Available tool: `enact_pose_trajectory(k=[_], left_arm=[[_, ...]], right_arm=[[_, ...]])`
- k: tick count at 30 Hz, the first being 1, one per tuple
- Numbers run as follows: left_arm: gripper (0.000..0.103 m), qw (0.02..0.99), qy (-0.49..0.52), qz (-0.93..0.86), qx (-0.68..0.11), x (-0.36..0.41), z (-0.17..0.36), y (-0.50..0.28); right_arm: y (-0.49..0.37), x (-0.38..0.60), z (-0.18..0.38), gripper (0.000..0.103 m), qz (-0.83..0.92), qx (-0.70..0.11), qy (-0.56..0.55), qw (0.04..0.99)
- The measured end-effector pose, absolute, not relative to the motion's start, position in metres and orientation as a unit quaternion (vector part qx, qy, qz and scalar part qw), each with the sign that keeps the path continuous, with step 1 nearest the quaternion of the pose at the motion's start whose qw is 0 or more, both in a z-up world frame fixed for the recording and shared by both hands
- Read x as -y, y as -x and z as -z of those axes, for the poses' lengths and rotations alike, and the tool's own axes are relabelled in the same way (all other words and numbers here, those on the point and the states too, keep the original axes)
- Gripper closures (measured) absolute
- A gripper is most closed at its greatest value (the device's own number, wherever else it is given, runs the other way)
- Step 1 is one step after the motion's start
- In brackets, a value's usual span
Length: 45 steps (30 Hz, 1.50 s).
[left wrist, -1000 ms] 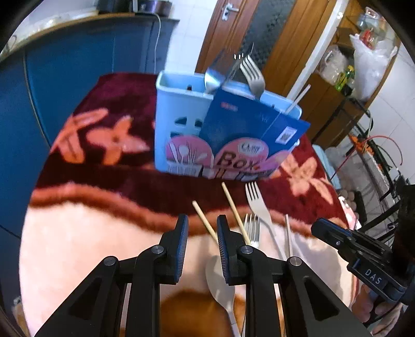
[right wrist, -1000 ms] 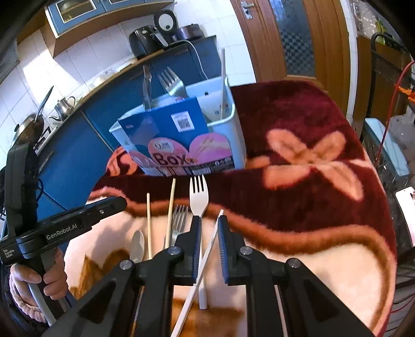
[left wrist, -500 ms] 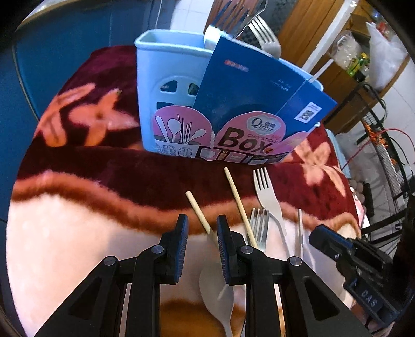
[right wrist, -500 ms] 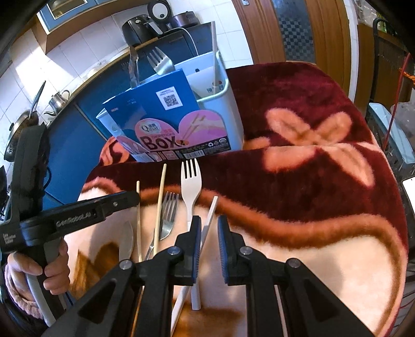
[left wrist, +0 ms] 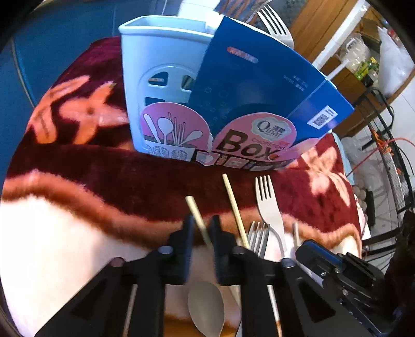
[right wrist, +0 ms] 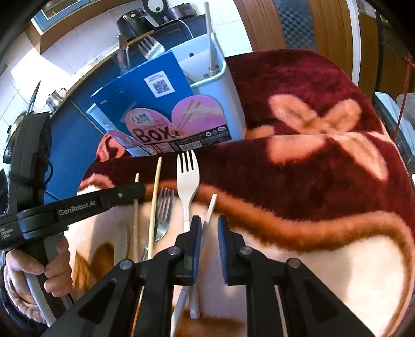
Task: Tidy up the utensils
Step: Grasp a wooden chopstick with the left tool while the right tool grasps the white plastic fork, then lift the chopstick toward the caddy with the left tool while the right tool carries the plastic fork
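Note:
A pale blue utensil box (left wrist: 160, 85) with a blue and pink card sleeve (left wrist: 259, 103) stands on the blanket, with forks in it; it also shows in the right wrist view (right wrist: 207, 85). In front lie two wooden chopsticks (left wrist: 234, 204), a white plastic fork (left wrist: 269, 207), a metal fork (left wrist: 256, 238), a spoon (left wrist: 206, 308) and a white chopstick (right wrist: 208, 215). My left gripper (left wrist: 201, 228) is open, low over the left wooden chopstick (left wrist: 195, 215). My right gripper (right wrist: 208, 228) is open, with the white chopstick between its fingers.
The table is covered by a plush dark red, cream and orange flowered blanket (right wrist: 311, 181). A blue counter (left wrist: 52, 51) runs behind on the left. A wooden door (right wrist: 298, 23) and a wire rack (left wrist: 389, 155) stand on the right.
Both grippers have moved forward and down toward the utensils and the box. The left gripper has come over the left wooden chopstick; the right has come around the white chopstick.

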<state>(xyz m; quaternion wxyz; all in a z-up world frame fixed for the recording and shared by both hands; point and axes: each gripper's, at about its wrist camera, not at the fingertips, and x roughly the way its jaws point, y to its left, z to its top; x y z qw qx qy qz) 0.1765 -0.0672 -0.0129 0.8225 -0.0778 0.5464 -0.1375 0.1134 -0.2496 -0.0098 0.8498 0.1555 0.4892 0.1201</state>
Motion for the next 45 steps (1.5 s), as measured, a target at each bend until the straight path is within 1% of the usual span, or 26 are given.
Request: enact_pose_trajectory(k=[1,2,3,6,13,22,26,31,39,45], left_arm=[[0.093,0.822,0.082,0.138,-0.546,0.066,0.013,-0.177],[0.096,0.822,0.087,0.139,-0.546,0.065,0.013,-0.178],[0.098,0.822,0.090,0.141,-0.545,0.064,0.013,-0.177],[0.098,0.822,0.106,0.153,-0.538,0.062,0.011,-0.174],[0.099,0.844,0.132,0.182,-0.487,0.053,-0.013,-0.156],[0.099,0.897,0.143,0.195,-0.370,0.037,-0.070,-0.137],[0.099,0.924,0.141,0.181,-0.305,0.025,-0.100,-0.129],[0.099,0.944,0.145,0.160,-0.252,0.010,-0.130,-0.135],[0.099,0.971,0.133,0.123,-0.158,0.004,-0.176,-0.156],[0.099,0.981,0.126,0.096,-0.108,0.008,-0.189,-0.182]], right_arm=[[-0.115,0.250,0.011,0.088,-0.120,-0.490,-0.157,0.849],[-0.115,0.250,0.011,0.088,-0.119,-0.490,-0.157,0.849],[-0.116,0.250,0.012,0.090,-0.118,-0.490,-0.156,0.850],[-0.117,0.249,0.012,0.095,-0.118,-0.489,-0.151,0.851],[-0.104,0.251,-0.004,0.097,-0.137,-0.452,-0.158,0.867],[-0.081,0.254,-0.055,0.097,-0.132,-0.351,-0.143,0.916],[-0.077,0.256,-0.074,0.097,-0.120,-0.308,-0.138,0.933],[-0.081,0.259,-0.095,0.097,-0.111,-0.265,-0.135,0.948],[-0.090,0.264,-0.120,0.097,-0.093,-0.220,-0.119,0.964],[-0.106,0.274,-0.137,0.097,-0.081,-0.195,-0.116,0.970]])
